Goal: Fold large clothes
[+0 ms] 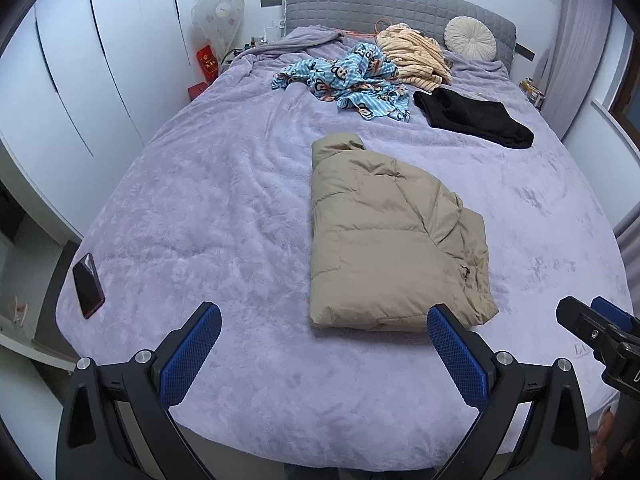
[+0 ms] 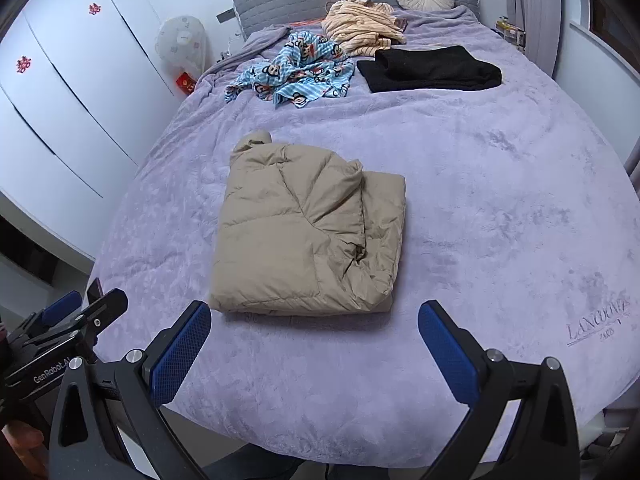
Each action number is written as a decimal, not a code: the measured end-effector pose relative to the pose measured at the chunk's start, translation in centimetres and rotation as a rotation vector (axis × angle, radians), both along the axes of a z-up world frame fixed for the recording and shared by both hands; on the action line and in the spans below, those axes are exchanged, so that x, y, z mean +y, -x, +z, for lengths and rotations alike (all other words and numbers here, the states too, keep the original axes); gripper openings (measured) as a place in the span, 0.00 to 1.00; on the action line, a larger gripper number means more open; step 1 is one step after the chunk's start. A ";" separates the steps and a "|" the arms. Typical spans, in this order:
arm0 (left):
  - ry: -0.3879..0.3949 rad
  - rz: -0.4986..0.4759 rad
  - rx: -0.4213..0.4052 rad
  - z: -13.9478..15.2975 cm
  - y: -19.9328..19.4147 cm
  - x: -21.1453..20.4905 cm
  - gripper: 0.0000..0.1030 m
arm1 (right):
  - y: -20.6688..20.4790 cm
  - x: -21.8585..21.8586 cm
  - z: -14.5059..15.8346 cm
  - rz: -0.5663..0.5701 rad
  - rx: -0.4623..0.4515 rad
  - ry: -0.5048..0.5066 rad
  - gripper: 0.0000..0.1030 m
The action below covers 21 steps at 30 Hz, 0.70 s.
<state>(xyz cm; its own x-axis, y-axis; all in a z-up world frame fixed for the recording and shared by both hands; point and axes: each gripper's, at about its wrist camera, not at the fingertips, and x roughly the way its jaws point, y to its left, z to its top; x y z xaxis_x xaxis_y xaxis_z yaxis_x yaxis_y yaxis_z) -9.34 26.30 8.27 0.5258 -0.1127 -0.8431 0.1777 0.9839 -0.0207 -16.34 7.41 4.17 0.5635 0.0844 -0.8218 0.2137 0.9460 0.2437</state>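
A beige padded jacket (image 1: 388, 236) lies folded into a thick rectangle on the lilac bed cover (image 1: 208, 200); it also shows in the right wrist view (image 2: 308, 232). My left gripper (image 1: 324, 320) is open and empty, held above the bed's near edge, just short of the jacket. My right gripper (image 2: 314, 316) is open and empty, also near the front edge, just in front of the jacket's near hem. The right gripper shows at the right edge of the left wrist view (image 1: 600, 332), and the left gripper at the left edge of the right wrist view (image 2: 72, 328).
Further up the bed lie a blue patterned garment (image 1: 352, 80), a cream striped garment (image 1: 416, 56), a folded black garment (image 1: 476, 118) and a round cushion (image 1: 470, 38). A phone (image 1: 88, 286) lies at the bed's left edge. White wardrobes (image 1: 80, 80) stand to the left.
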 end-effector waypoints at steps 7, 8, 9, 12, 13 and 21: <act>-0.011 -0.008 -0.011 0.6 -0.7 0.4 1.00 | -0.8 0.3 1.0 -0.034 -0.022 0.012 1.00; -0.012 -0.012 -0.010 0.6 -0.7 0.3 1.00 | -0.9 0.3 1.0 -0.034 -0.020 0.015 1.00; -0.013 -0.015 -0.010 0.6 -0.7 0.3 1.00 | -0.9 0.4 1.0 -0.035 -0.018 0.019 1.00; -0.014 -0.014 -0.008 0.5 -0.8 0.2 1.00 | -1.2 0.5 1.0 -0.037 -0.010 0.016 1.00; -0.011 -0.012 -0.006 0.4 -0.8 0.3 1.00 | -1.2 0.5 1.0 -0.037 -0.009 0.017 1.00; -0.006 -0.007 -0.003 0.4 -1.0 0.4 1.00 | -1.3 0.6 1.0 -0.035 -0.007 0.021 1.00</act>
